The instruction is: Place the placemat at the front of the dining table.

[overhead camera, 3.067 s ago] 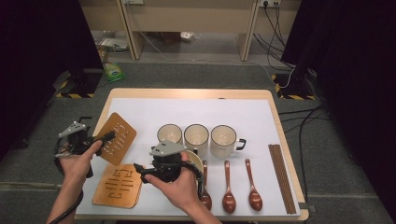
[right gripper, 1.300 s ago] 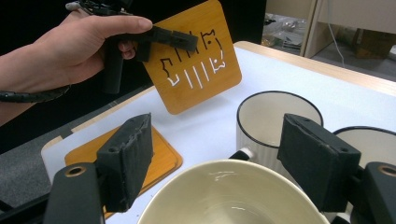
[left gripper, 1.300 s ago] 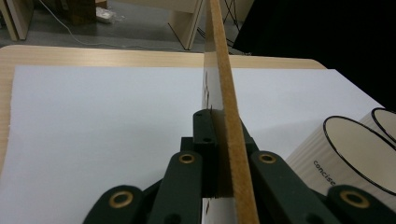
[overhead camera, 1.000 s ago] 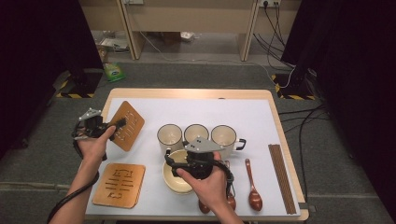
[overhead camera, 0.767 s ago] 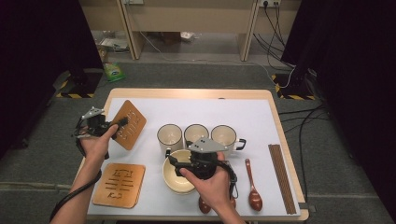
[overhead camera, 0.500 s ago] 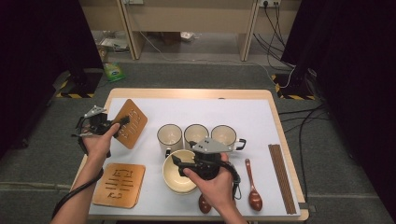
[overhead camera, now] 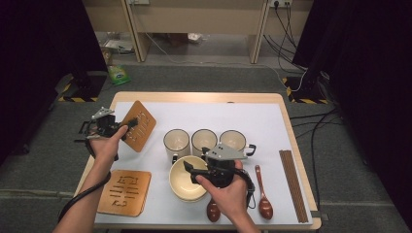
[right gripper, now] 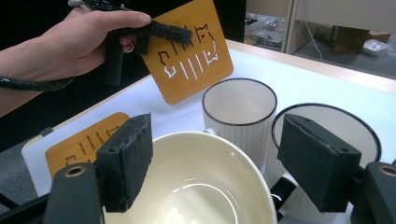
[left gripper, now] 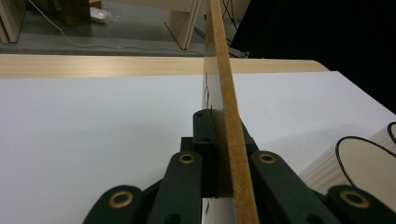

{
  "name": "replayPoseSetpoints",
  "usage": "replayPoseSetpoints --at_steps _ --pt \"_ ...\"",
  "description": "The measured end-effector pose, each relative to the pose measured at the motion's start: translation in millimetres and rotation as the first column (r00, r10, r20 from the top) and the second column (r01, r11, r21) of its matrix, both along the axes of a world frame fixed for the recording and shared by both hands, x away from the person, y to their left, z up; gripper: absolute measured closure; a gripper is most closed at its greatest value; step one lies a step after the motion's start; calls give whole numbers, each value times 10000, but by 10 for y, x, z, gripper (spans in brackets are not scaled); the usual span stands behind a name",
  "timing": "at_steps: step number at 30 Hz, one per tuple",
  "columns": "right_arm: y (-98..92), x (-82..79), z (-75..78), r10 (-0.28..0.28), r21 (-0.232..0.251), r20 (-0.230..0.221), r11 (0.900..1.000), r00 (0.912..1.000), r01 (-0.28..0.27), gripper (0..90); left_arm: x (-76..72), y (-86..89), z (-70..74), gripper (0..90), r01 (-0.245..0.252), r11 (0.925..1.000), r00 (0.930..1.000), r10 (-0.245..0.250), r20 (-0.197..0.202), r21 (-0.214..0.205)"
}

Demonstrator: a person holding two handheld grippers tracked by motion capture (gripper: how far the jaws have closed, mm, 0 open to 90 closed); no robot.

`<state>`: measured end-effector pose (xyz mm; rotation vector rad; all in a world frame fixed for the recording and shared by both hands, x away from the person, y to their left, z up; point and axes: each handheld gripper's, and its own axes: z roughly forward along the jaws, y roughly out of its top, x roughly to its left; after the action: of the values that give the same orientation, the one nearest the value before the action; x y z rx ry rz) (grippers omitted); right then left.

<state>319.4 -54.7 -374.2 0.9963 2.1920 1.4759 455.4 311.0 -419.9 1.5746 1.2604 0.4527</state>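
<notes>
From the high view, I have my left gripper (overhead camera: 130, 123) clamped on one corner of a wooden trivet (overhead camera: 138, 125), which hangs tilted above the table's (overhead camera: 204, 97) white mat at about nine o'clock from the row of three mugs (overhead camera: 176, 143). A second trivet (overhead camera: 124, 192) lies flat at about seven o'clock on the table, well apart from the raised one. My right gripper (overhead camera: 186, 171) sits over the cream bowl (overhead camera: 187, 180) just in front of the mugs, with its jaws spread wide over the bowl's rim at its three o'clock side. Two brown spoons (overhead camera: 263, 194) lie at three o'clock from my right hand (overhead camera: 228, 196), and a bundle of dark chopsticks (overhead camera: 292, 184) lies along the table's right edge. In the left gripper view, I see the trivet (left gripper: 227, 116) edge-on and nearly upright, pinched between the two black jaws, with a mug (left gripper: 355, 168) at four o'clock. In the right gripper view, both pads (right gripper: 126, 161) stand wide apart with the bowl (right gripper: 187, 182) below and between them, touching nothing that I can see; two mugs (right gripper: 239, 112) stand just behind the bowl, the held trivet (right gripper: 189, 56) shows at eleven o'clock in my left hand (right gripper: 74, 42), and the flat trivet (right gripper: 79, 140) lies at nine o'clock.
</notes>
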Motion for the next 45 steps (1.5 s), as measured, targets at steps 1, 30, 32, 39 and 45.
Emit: replayPoseSetpoints --at_steps 1,30,32,39,45 --pt "-26 1 -1 -31 -7 18 10000 10000 31 263 6 -7 6 862 10 10000 10000 -10 12 16" --pt "-423 18 -71 -907 27 -138 9959 9958 907 263 249 -288 66 862 327 9995 9994 -327 62 7" --pt "-449 18 -76 -964 42 -163 9953 9952 964 263 267 -314 70 862 371 9993 9993 -371 74 -6" --pt "-566 30 -120 -1255 55 -244 9921 9918 1257 263 335 -408 66 862 499 9988 9988 -499 13 16" --pt "-639 32 -122 -1409 148 -221 9899 9898 1412 263 398 -503 65 862 638 9980 9980 -638 -7 20"
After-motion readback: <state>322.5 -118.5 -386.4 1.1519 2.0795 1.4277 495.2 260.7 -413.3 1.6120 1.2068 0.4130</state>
